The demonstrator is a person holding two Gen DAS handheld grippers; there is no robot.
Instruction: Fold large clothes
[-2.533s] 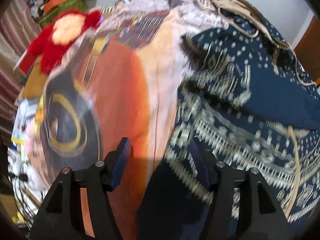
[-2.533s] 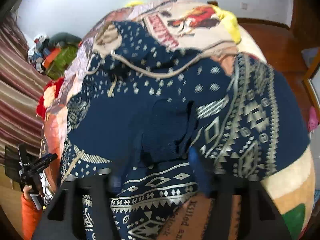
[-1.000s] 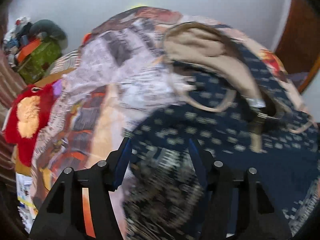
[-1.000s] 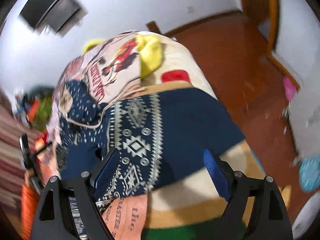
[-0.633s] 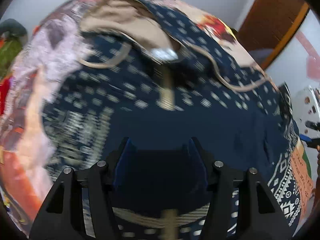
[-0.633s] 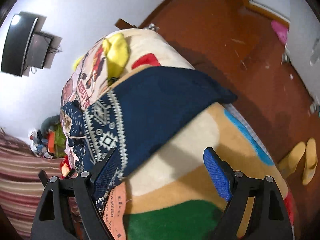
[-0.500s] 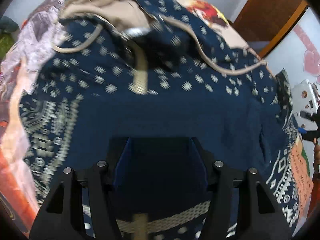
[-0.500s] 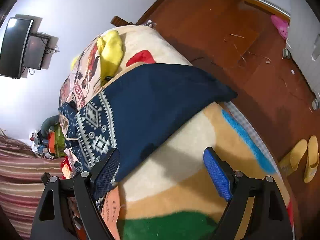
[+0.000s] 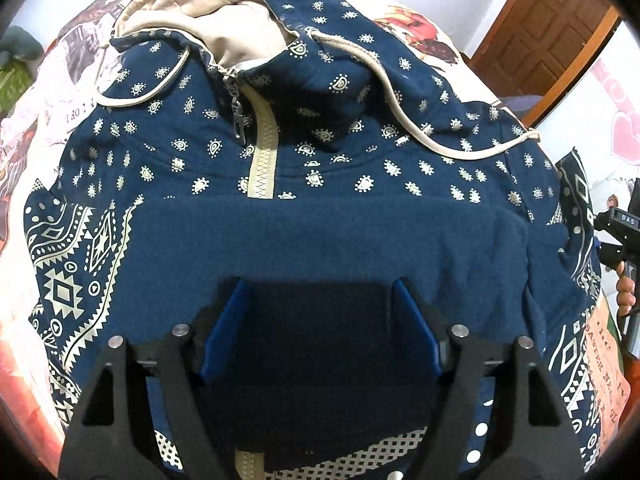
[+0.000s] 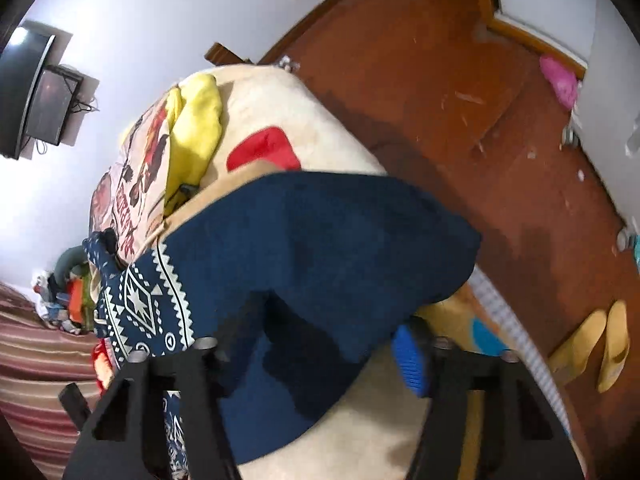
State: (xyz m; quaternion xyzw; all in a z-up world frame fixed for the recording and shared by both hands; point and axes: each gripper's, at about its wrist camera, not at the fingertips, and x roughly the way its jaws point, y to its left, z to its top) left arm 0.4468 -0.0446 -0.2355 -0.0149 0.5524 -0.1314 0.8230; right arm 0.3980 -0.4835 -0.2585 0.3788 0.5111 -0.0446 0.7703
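Observation:
A navy hoodie [image 9: 360, 168] with cream paisley and geometric print lies face up on the bed, with its beige-lined hood [image 9: 208, 12] at the far end. A plain navy sleeve [image 9: 320, 240] is folded across the chest. My left gripper [image 9: 320, 320] points down over that sleeve. Its jaws are opening, and the cloth lies slack between the blue pads [image 9: 224, 328]. In the right wrist view my right gripper [image 10: 328, 336] is closing around the other sleeve's end [image 10: 320, 232]. The cloth drapes over its left finger. Its right pad [image 10: 408, 356] sits at the cloth's edge.
A printed blanket [image 10: 312, 120] covers the bed, with a yellow cloth [image 10: 196, 128] at its far corner. The bed edge drops to a wooden floor [image 10: 440, 80] where yellow slippers [image 10: 592, 344] lie. A wooden door [image 9: 540, 40] stands at the back right. A hand [image 9: 626, 294] shows at the right edge.
My left gripper swung from the hoodie's left side to its chest, came down and widened its jaws. My right gripper sank onto the sleeve end and its jaws narrowed around the cloth.

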